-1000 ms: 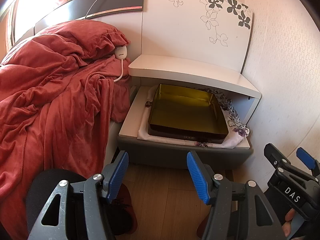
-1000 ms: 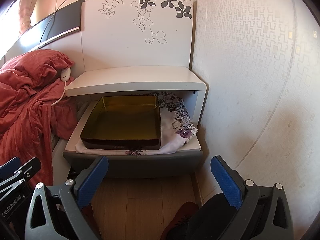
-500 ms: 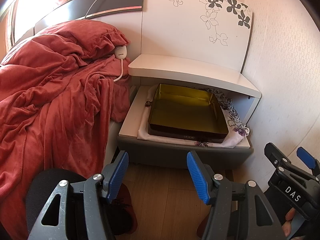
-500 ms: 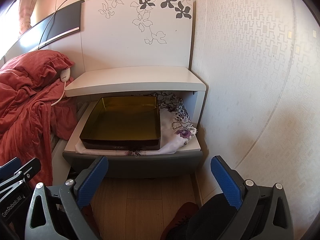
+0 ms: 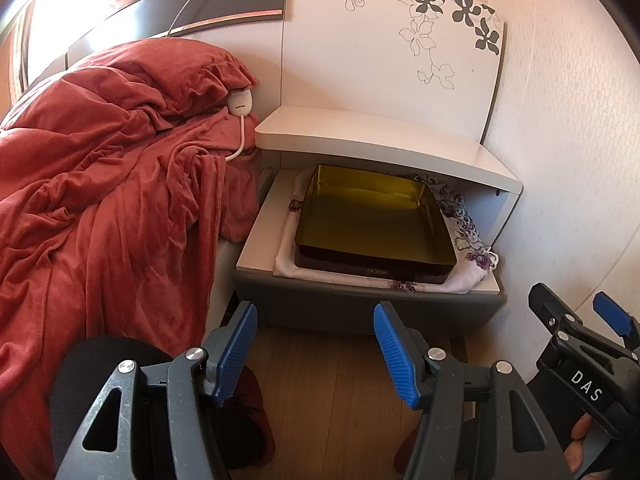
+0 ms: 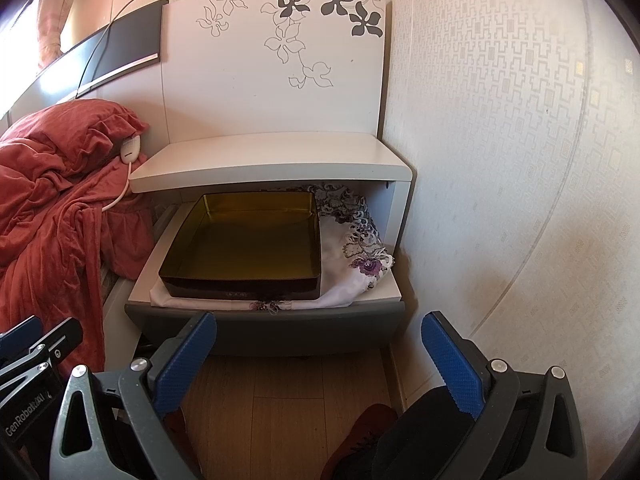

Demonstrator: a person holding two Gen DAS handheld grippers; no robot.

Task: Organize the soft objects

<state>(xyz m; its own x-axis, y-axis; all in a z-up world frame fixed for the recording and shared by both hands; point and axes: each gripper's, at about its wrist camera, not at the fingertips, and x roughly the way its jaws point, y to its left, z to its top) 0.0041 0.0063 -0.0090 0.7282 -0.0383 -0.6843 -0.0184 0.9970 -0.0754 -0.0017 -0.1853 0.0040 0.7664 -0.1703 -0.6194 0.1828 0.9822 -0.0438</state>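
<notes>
I have two pairs of tongs, and both are spread wide with nothing between their blue pads. The left tongs point(image 5: 314, 346) and the right tongs point(image 6: 320, 364) both hang over the wooden floor point(image 6: 288, 412), pointing down and forward at the white bedside stand with the grey front point(image 6: 264, 330). The soft thing I think I should tidy is the white cloth with purple flowers and a lacy edge point(image 6: 360, 248). It lies on the lower shelf of the stand, partly under a dark square tray with a yellow-brown inside point(image 6: 248, 240), and it bunches up on the right side of that tray, near the wall. So from my right tongs the loose bunch is straight ahead and a little up — closer than from my left tongs, which sit more toward the bed. In the left view the same cloth point(image 5: 470, 248) is far off to the right. The cloth's free part runs front to back along the tray's right edge. The big crumpled red blanket point(image 5: 100, 200) on the bed is nearer my left tongs — just beside them, to the left. I judge the right hand should go for the cloth.
</notes>
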